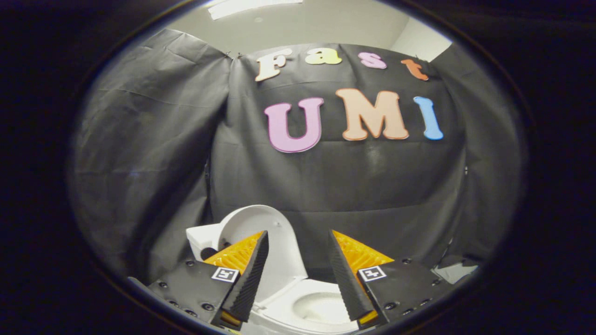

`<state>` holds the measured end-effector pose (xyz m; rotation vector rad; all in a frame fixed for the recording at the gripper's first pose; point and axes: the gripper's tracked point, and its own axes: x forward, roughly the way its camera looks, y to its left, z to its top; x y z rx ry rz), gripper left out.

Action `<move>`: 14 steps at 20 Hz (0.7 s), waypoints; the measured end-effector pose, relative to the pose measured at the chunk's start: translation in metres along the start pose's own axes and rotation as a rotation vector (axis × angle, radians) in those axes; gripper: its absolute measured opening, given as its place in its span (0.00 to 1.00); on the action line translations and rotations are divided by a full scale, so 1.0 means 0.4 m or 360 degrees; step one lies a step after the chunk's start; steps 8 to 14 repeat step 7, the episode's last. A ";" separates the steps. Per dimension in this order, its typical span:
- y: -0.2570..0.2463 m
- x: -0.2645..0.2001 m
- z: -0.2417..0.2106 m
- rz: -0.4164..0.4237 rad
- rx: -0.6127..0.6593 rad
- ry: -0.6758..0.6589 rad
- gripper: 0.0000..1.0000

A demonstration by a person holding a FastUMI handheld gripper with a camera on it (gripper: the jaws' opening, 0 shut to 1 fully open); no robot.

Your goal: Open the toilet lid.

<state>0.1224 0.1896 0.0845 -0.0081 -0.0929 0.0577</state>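
A: Where's the toilet lid [267, 232]?
B: Upright, just beyond my gripper [298, 274]; fingers spread, empty; bowl [321, 307] between them.
A: Risk?
B: I'd say bumping it could drop it shut.

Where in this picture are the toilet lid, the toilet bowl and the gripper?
toilet lid [279, 242]: gripper view, on the raised lid's inner face.
toilet bowl [321, 308]: gripper view, on the bowl's inside, between the fingers.
gripper [298, 237]: gripper view, midway between its open fingertips, which hold nothing.
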 end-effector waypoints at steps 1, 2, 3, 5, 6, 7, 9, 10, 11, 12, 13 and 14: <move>-0.034 -0.017 0.002 -0.0042 0.0000 -0.0004 0.78; -0.067 -0.039 0.006 -0.0080 0.0005 -0.0010 0.78; -0.097 -0.056 0.010 -0.0121 0.0011 -0.0017 0.78; -0.152 -0.087 0.010 -0.0194 -0.0006 -0.0027 0.78; -0.180 -0.104 0.006 -0.0229 -0.0027 -0.0019 0.78; -0.206 -0.122 0.002 -0.0265 -0.0051 -0.0008 0.78; -0.206 -0.122 0.002 -0.0265 -0.0051 -0.0008 0.78; -0.206 -0.122 0.002 -0.0265 -0.0051 -0.0008 0.78; -0.206 -0.122 0.002 -0.0265 -0.0051 -0.0008 0.78; -0.206 -0.122 0.002 -0.0265 -0.0051 -0.0008 0.78; -0.206 -0.122 0.002 -0.0265 -0.0051 -0.0008 0.78; -0.206 -0.122 0.002 -0.0265 -0.0051 -0.0008 0.78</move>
